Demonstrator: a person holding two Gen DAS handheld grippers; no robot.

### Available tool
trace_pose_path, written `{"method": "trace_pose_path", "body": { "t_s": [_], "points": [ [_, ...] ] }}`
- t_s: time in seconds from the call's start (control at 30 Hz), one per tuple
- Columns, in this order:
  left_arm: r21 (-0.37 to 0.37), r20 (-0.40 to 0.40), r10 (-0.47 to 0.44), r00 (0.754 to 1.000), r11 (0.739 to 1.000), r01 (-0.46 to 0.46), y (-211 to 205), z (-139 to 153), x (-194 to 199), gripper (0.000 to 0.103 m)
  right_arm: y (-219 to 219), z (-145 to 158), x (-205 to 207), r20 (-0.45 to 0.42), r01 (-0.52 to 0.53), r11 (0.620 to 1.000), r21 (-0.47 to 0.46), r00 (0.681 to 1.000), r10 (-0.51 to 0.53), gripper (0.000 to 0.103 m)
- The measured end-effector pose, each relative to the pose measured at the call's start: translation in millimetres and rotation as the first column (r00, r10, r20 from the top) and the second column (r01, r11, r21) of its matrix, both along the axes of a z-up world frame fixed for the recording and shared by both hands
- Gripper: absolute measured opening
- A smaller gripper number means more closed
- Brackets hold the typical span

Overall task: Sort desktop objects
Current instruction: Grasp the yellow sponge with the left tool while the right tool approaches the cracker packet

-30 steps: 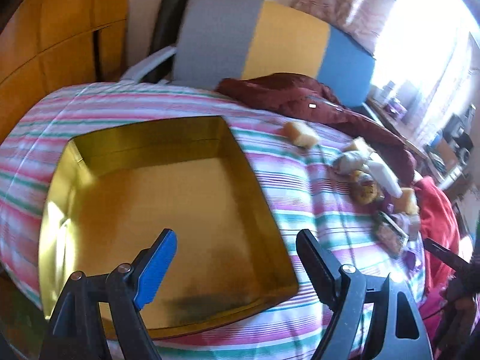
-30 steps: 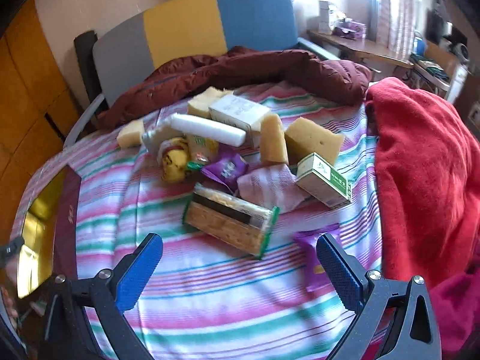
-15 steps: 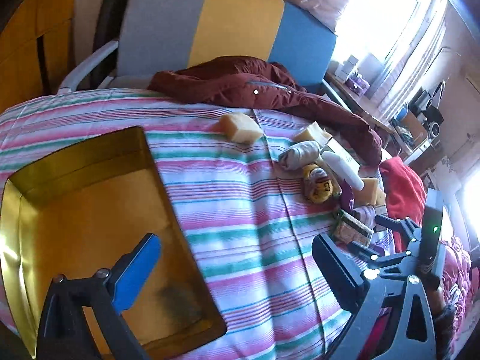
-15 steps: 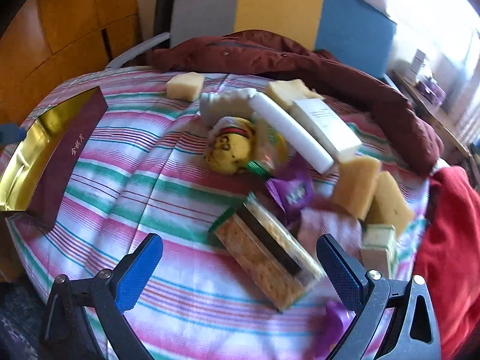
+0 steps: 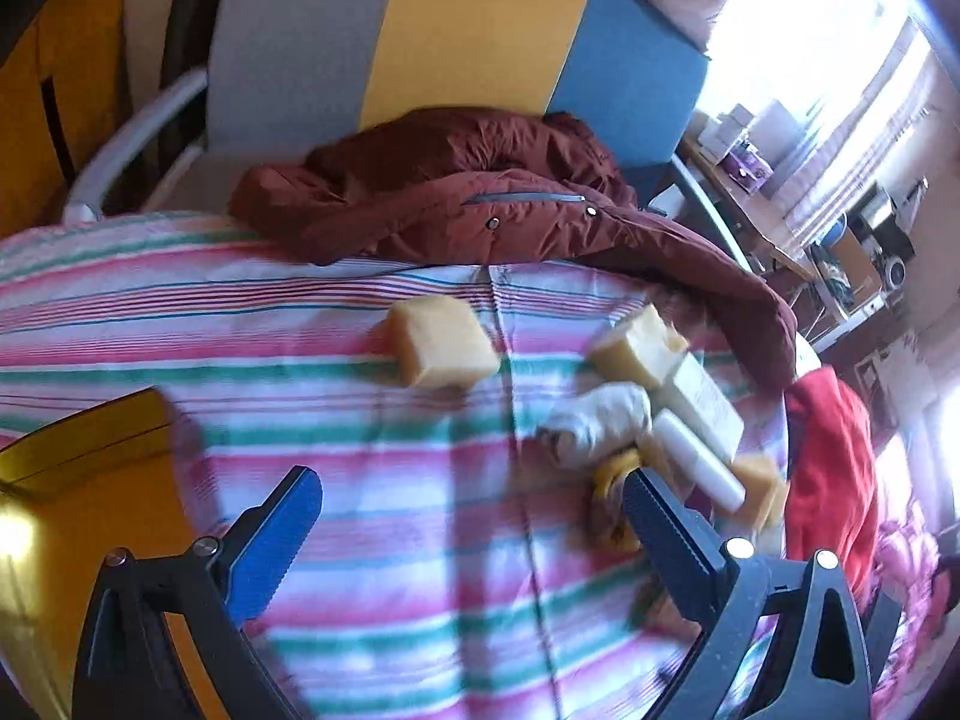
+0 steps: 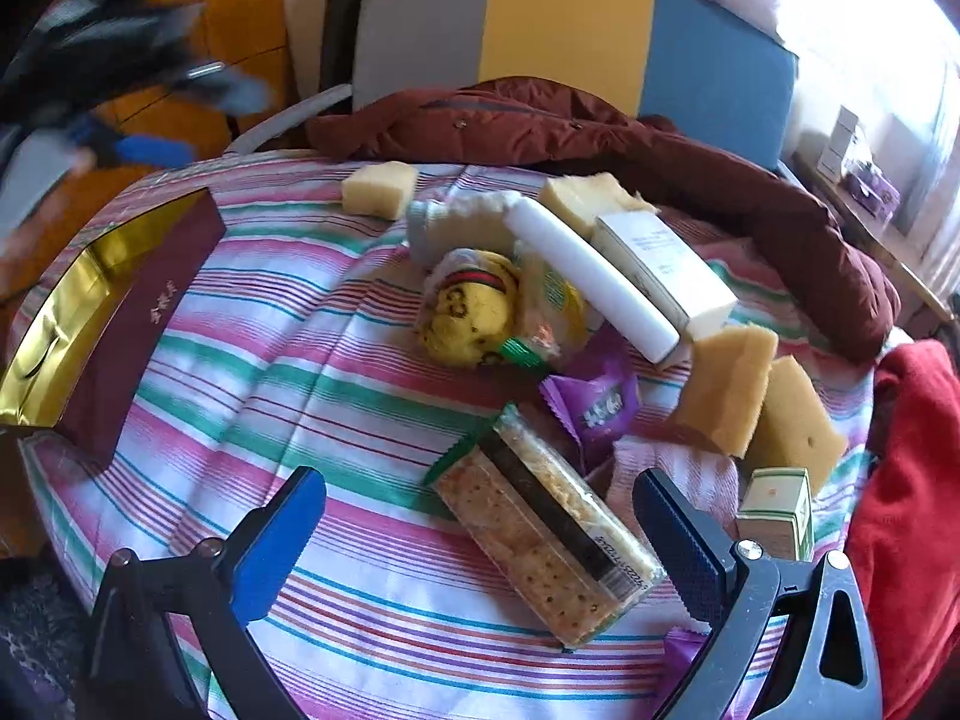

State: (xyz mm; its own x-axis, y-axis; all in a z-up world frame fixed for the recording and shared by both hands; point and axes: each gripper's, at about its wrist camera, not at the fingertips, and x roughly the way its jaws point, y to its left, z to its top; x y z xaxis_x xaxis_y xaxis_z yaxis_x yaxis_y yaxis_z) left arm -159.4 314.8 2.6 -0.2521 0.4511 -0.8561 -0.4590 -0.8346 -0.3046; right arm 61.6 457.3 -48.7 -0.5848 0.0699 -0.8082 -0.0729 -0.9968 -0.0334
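Both tongs stand with their jaws wide apart and hold nothing. Left tongs [image 5: 474, 516] hang over the striped cloth [image 5: 390, 540] on the table, the gold-lined box [image 5: 66, 516] at their left and a lone yellow sponge block [image 5: 441, 341] lying ahead of them, well apart from the rest. Right tongs [image 6: 480, 516] hover low over the pile, with a long cracker packet [image 6: 543, 531] lying slantwise between their jaws, its near end just beside the right jaw.

From the right wrist view, going left to right: the box [image 6: 150, 312] sits at the table's left edge — dark red outside, gold inside. Near the far edge lies the lone sponge block [image 6: 379, 189]. Then comes the heap: a crumpled white wrapper [image 6: 462, 222], a round yellow toy [image 6: 471, 315] with a face and a striped band, and a yellow-green snack bag [image 6: 549, 300] pressed against it. A white tube [image 6: 591, 279] lies across the heap, touching a white carton [image 6: 663, 267] just to its right, with another pale sponge [image 6: 585, 195] behind them. Below sits a purple sachet [image 6: 597, 408], just beyond the cracker packet. Two tan sponges [image 6: 729, 387] lean together at the right — and a small green-and-white box [image 6: 777, 510] stands near them, close to the right jaw. A dark red jacket [image 6: 600, 132] is draped along the far side, and a red blanket [image 6: 906, 480] covers the right edge.
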Motion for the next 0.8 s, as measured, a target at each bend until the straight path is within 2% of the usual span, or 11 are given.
{"method": "trace_pose_path", "body": {
  "t_s": [0.1, 0.23, 0.37, 0.47, 0.53, 0.57, 0.67, 0.73, 0.8],
  "points": [
    [-0.033, 0.028, 0.002, 1.0, 0.999, -0.001, 20.9, -12.9, -22.2, 0.102, -2.8, 2.9, 2.6, -0.015, -0.016, 1.0, 0.005, 1.0, 0.016, 0.103],
    [-0.123, 0.052, 0.041, 0.998, 0.992, -0.034, 52.1, -38.4, -55.2, 0.102, -6.1, 6.7, 4.0, -0.034, -0.035, 0.999, 0.017, 0.999, 0.035, 0.103],
    [-0.205, 0.031, 0.029, 0.999, 0.979, -0.022, 76.6, -58.2, -71.6, 0.103, -7.9, 9.3, 4.9, -0.048, -0.049, 0.999, 0.021, 0.998, 0.049, 0.103],
    [-0.21, 0.084, 0.061, 0.995, 0.977, -0.042, 83.3, -75.9, -84.9, 0.103, -7.8, 8.8, 4.0, -0.047, -0.055, 0.998, 0.013, 0.997, 0.056, 0.103],
    [-0.237, 0.075, 0.082, 0.994, 0.97, -0.062, 86.1, -83.2, -91.0, 0.102, -7.9, 8.6, 3.9, -0.046, -0.06, 0.998, 0.01, 0.997, 0.06, 0.103],
    [-0.245, 0.085, 0.09, 0.992, 0.967, -0.067, 86.9, -88.6, -94.6, 0.101, -7.9, 8.5, 3.5, -0.045, -0.059, 0.998, 0.009, 0.997, 0.06, 0.103],
    [-0.269, 0.109, 0.106, 0.988, 0.96, -0.073, 85.8, -100.1, -96.5, 0.083, -6.8, 8.4, 3.0, -0.044, -0.056, 0.998, 0.005, 0.997, 0.056, 0.103],
    [-0.28, 0.086, 0.09, 0.992, 0.958, -0.062, 84.9, -101.4, -92.0, 0.082, -4.4, 7.1, 2.2, -0.037, -0.049, 0.999, -0.008, 0.998, 0.049, 0.103],
    [-0.29, 0.069, 0.083, 0.994, 0.955, -0.06, 83.2, -100.7, -88.1, 0.076, -2.2, 5.7, 1.6, -0.029, -0.044, 0.999, -0.015, 0.999, 0.044, 0.103]
  ]
}}
